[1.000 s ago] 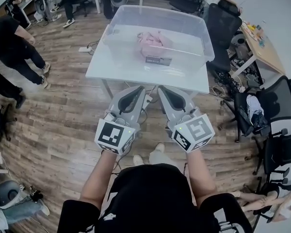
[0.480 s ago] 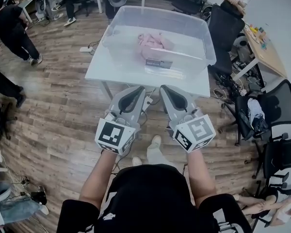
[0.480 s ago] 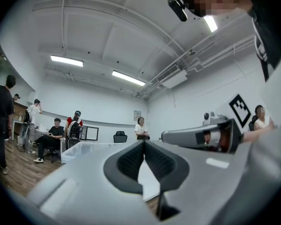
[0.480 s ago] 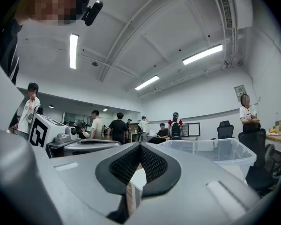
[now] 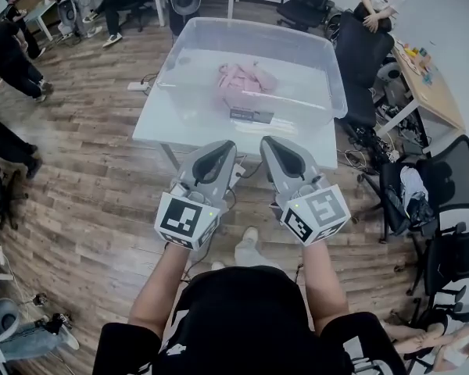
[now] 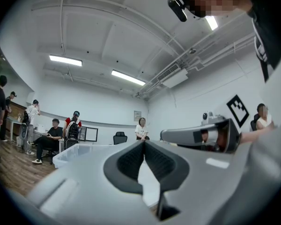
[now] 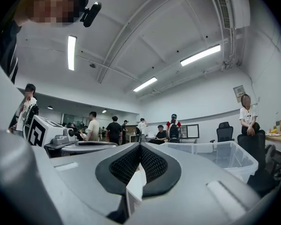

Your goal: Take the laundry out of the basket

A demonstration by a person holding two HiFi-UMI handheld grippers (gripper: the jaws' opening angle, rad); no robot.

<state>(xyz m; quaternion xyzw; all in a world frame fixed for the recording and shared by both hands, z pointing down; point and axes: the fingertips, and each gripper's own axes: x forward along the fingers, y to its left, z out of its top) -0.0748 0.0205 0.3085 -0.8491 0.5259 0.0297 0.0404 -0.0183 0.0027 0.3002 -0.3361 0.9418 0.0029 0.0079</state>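
Nothing of the task is done yet. The pink laundry (image 5: 246, 78) lies bunched in the middle of the clear basket (image 5: 331, 69), which stands on the white table (image 5: 162, 120). I see no cloth outside the basket and none in either tool.

My left gripper (image 5: 225, 144) and right gripper (image 5: 267, 141) are held side by side and level, pointing at the table. Their tips reach about its near edge in the head view, still well short of the laundry. In the left gripper view the jaws (image 6: 144, 142) are pressed together with nothing between them. The right gripper view shows the same: jaws (image 7: 140, 146) together and empty. In both views the basket appears ahead, off to one side.

What is left, as I judge it, is the whole job: close in, open the jaws, reach over the basket wall, grip the cloth and lift it out.

Compared with a second ago, the table and basket are nearer to me and lower in the head view. My grippers have come forward to the table edge, with their jaws just as tightly together as before. The bystander in black at the left has moved off toward the far corner.
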